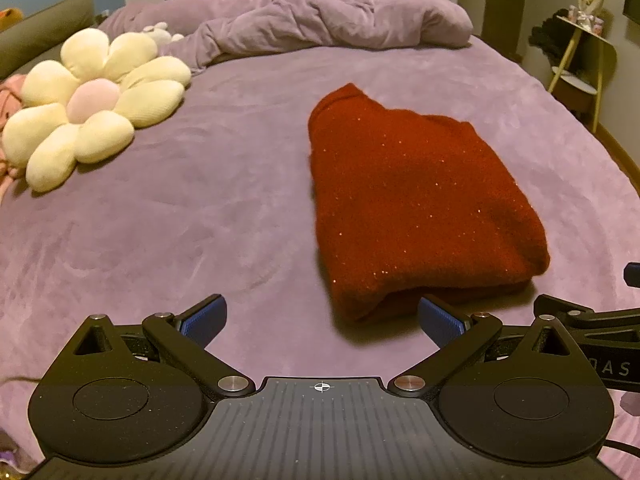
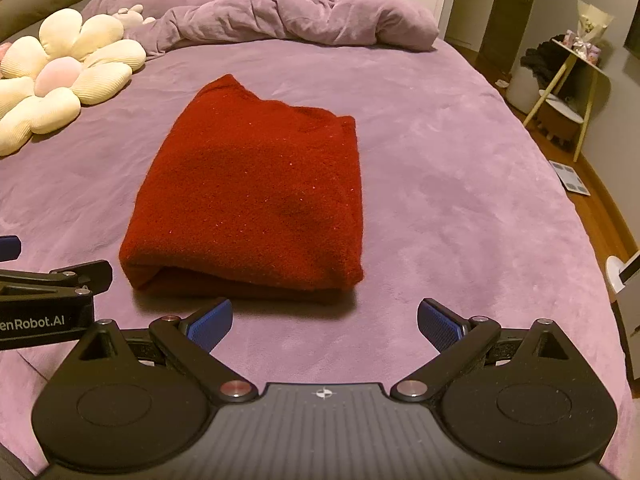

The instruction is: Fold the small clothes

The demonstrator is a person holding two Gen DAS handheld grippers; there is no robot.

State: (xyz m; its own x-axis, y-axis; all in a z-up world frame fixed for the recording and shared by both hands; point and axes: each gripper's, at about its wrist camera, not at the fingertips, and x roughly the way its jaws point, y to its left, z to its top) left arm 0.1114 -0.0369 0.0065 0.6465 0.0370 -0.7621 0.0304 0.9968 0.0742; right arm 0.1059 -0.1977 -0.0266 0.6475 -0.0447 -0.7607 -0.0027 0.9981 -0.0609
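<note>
Both the right gripper (image 2: 325, 324) and left gripper (image 1: 322, 322) gape wide and empty; the folded red garment (image 2: 256, 192) lies lengthwise ahead on the bed (image 2: 460, 184), squarer to the right

Folded red garment (image 2: 248, 196) on purple bed (image 2: 460, 200), right gripper (image 2: 325, 324) apparently empty

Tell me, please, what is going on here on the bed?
A person is folding small clothes with a handheld gripper in each hand. A red knit garment lies folded into a compact rectangle on the purple bedspread. The left gripper and the right gripper are both open, holding nothing, just short of the garment's near edge. A flower-shaped cushion lies off to the left.
</note>
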